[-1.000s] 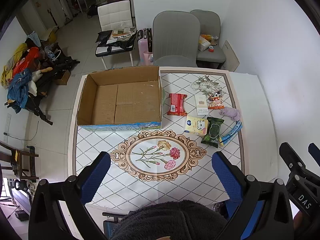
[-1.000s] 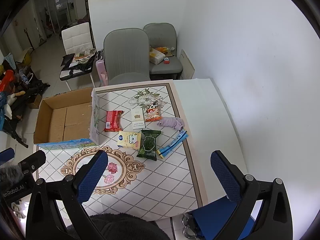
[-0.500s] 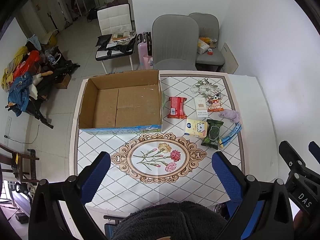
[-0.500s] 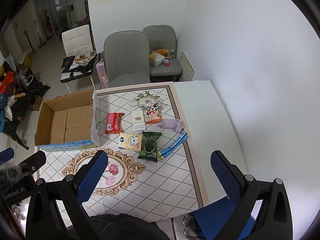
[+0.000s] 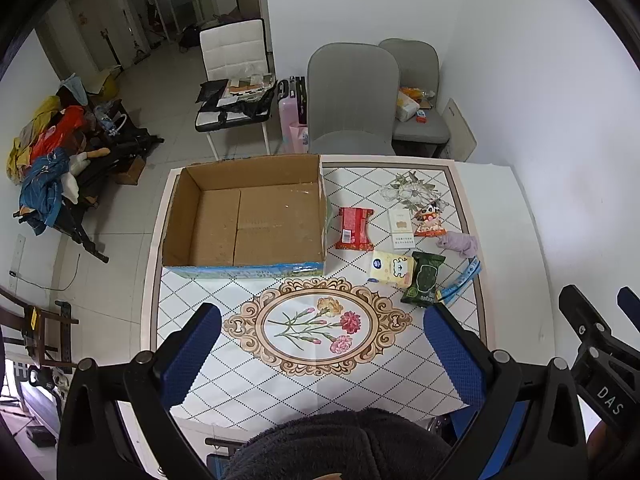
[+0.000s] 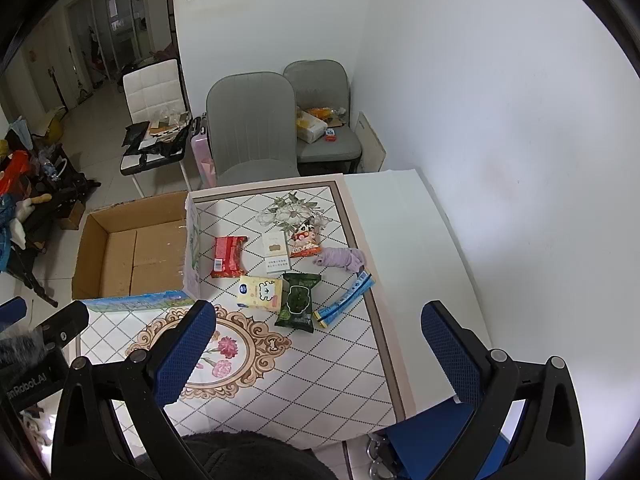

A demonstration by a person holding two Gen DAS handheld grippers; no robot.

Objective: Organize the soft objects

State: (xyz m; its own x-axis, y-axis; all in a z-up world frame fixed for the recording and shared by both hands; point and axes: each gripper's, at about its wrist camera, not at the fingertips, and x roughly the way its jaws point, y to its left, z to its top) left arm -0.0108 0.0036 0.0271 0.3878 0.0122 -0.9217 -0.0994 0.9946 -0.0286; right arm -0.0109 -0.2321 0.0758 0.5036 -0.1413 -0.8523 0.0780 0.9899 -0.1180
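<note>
An empty cardboard box (image 5: 244, 220) (image 6: 132, 252) sits on the left half of the patterned table (image 5: 320, 364). To its right lie a red packet (image 5: 354, 229) (image 6: 228, 257), a white carton (image 5: 401, 228), a cartoon snack bag (image 5: 428, 218), a lilac cloth (image 5: 459, 243) (image 6: 342, 258), a yellow tissue pack (image 5: 391, 267) (image 6: 260, 293), a dark green pack (image 5: 425, 284) (image 6: 299, 302) and a blue strip (image 5: 460, 282). My left gripper (image 5: 320, 344) and right gripper (image 6: 320, 344) hover high over the near table edge, both open and holding nothing.
Two grey chairs (image 5: 352, 96) stand behind the table, one with clutter on its seat (image 5: 414, 110). A white chair (image 5: 236, 76) with bags, a pink case (image 5: 292, 120) and a clothes pile (image 5: 48, 152) fill the floor to the left. A white wall (image 6: 500, 120) borders the right.
Both grippers have lifted and pulled back a little, so the table and box appear slightly lower and smaller. Nothing on the table has moved.
</note>
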